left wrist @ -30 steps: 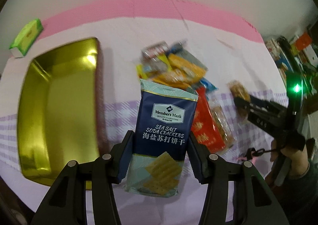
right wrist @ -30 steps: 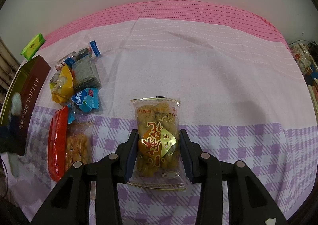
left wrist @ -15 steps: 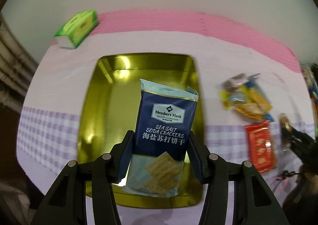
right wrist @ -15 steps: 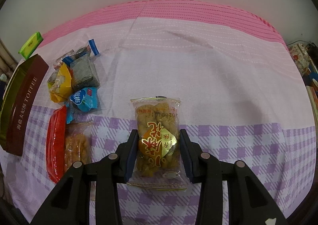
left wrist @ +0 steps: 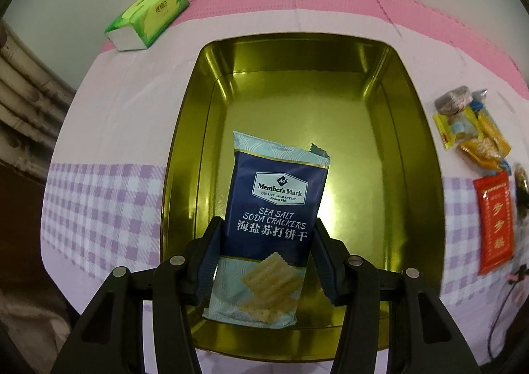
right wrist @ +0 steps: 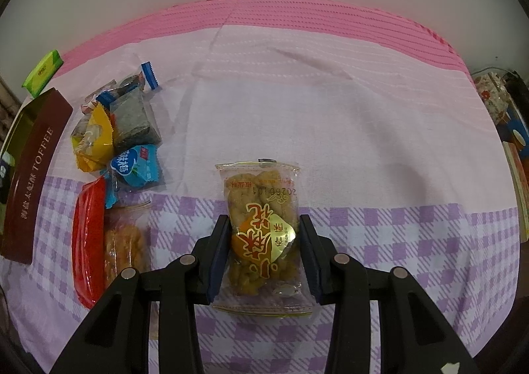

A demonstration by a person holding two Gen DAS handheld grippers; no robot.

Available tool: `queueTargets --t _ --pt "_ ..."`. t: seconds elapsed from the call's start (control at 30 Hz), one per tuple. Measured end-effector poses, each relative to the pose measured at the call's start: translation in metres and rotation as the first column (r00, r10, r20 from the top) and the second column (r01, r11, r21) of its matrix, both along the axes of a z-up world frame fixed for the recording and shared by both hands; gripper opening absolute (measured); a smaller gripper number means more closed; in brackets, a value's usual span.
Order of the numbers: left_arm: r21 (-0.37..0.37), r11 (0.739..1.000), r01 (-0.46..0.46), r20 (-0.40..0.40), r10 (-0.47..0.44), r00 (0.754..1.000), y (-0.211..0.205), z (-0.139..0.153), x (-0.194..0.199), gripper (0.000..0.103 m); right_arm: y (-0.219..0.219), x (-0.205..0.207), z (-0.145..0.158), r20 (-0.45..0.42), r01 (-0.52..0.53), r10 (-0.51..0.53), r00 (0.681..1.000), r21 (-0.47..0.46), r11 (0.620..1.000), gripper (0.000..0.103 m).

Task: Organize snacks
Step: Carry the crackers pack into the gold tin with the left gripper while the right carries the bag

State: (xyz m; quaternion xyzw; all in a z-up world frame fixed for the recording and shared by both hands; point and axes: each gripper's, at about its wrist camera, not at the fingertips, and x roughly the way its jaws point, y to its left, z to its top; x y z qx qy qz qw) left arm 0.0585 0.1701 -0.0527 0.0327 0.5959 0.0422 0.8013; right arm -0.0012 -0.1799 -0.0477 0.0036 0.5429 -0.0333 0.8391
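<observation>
My left gripper is shut on a navy and pale blue pack of sea salt soda crackers, held upright over the near half of an open gold tin. Only bare metal shows on the tin's floor around the pack. In the right wrist view my right gripper is shut on a clear bag of fried twists with a red and gold label, above the checked cloth. A pile of small snack packets lies to its left, beside a red packet and another clear bag of twists.
A green tissue pack lies at the back left of the tin. The tin's brown side reads TOFFEE at the left of the right wrist view. The pink and purple checked tablecloth covers the table; clutter stands past its right edge.
My left gripper carried the cracker pack leftward from the snack pile to above the gold tin and sank a little closer. My right gripper and its bag kept still.
</observation>
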Motion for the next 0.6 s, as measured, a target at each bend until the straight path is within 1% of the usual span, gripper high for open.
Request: queueTargets --t 0.3,0.6 --pt "0.003 1.000 0.011 -0.027 -0.011 1.000 -0.003 -0.009 -0.007 0.053 0.000 0.005 0.000 -0.016 0.020 -0.020 1.000 -0.003 1.000 0.038" --pt "-0.005 1.000 -0.009 -0.031 0.009 0.999 0.001 -0.016 -0.014 0.053 0.002 0.007 0.001 -0.018 0.035 -0.035 0.999 -0.010 0.999 0.038"
